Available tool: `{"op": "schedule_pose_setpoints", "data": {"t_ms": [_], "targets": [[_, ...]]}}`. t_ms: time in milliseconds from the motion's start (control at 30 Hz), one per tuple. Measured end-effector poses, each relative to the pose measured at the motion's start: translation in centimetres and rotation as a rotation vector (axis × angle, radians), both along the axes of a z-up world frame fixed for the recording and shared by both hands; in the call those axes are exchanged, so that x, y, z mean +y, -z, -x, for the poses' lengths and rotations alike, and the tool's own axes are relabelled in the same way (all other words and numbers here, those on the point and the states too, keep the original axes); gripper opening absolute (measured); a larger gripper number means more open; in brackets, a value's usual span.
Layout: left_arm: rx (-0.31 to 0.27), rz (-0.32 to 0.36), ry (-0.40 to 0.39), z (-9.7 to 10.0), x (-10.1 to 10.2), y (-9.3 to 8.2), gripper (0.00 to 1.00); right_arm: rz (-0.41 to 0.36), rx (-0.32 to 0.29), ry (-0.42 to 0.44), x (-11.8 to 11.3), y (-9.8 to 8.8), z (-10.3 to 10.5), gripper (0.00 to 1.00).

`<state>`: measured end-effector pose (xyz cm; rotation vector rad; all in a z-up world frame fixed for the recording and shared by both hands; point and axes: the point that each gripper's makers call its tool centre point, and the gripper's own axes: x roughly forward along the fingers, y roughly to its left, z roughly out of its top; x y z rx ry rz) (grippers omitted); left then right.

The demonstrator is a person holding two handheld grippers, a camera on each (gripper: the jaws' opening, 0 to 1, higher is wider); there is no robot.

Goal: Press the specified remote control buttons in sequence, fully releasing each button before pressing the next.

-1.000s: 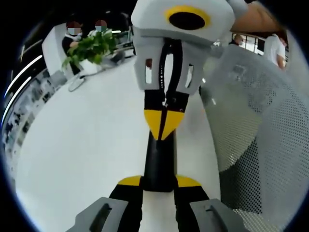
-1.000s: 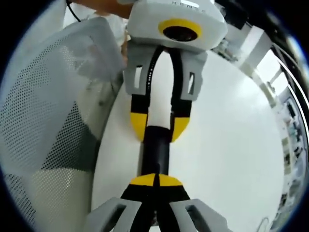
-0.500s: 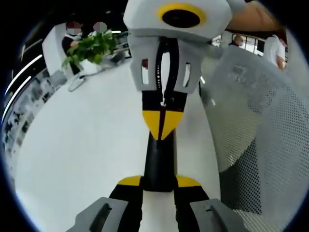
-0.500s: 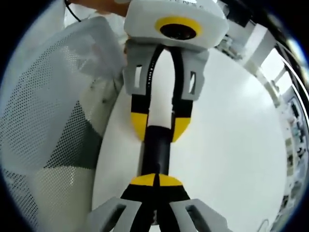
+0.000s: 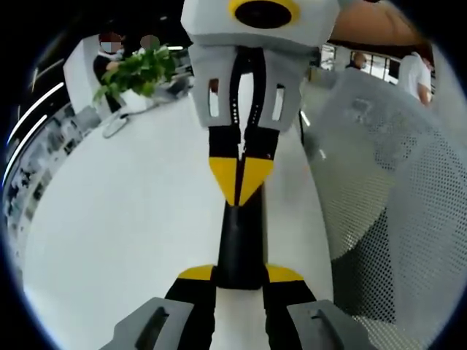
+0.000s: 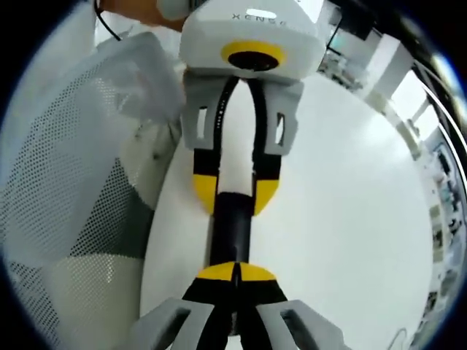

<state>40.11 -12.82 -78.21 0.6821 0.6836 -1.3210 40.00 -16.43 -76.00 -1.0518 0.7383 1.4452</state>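
Left hand-held gripper (image 5: 241,271) clamps the black remote (image 5: 241,244); right hand-held gripper (image 5: 239,181) presses closed.

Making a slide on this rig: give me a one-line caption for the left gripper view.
Left gripper holds one end of a black remote over a white table; the right gripper meets its far end.

Remote control (image 5: 241,244) buttons too small to read. Near end hidden beneath left gripper (image 5: 241,273). Far end covered by right gripper (image 5: 239,164)
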Motion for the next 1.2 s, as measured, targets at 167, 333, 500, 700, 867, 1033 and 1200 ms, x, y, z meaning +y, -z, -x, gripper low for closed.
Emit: {"op": "schedule_pose_setpoints", "data": {"t_ms": [167, 333, 500, 700, 867, 1033, 1200], "targets": [[0.0, -0.005, 0.002, -0.1, 0.1, 0.2, 0.23, 0.007, -0.002, -0.016, 0.4, 0.0, -0.1, 0.0], [-0.001, -0.003, -0.002, -0.3, 0.1, 0.3, 0.23, 0.024, 0.006, -0.04, 0.9, 0.5, 0.3, 0.0], [-0.002, -0.004, -0.003, 0.0, 0.0, 0.0, 0.23, 0.037, 0.011, -0.058, 1.3, 0.9, 0.5, 0.0], [-0.002, -0.002, -0.006, 0.1, 0.0, -0.1, 0.23, 0.053, 0.018, -0.065, 1.3, 1.2, 0.6, 0.0], [-0.002, -0.002, -0.004, 0.5, -0.1, -0.4, 0.23, 0.052, 0.025, -0.06, 1.3, 1.2, 0.6, 0.0], [-0.001, 0.001, -0.003, 0.3, -0.1, -0.3, 0.23, 0.064, 0.02, -0.071, 1.3, 1.3, 0.5, 0.0], [0.0, 0.002, -0.002, -0.1, 0.1, 0.1, 0.23, 0.068, 0.021, -0.073, 1.3, 1.3, 0.5, 0.0]]}}
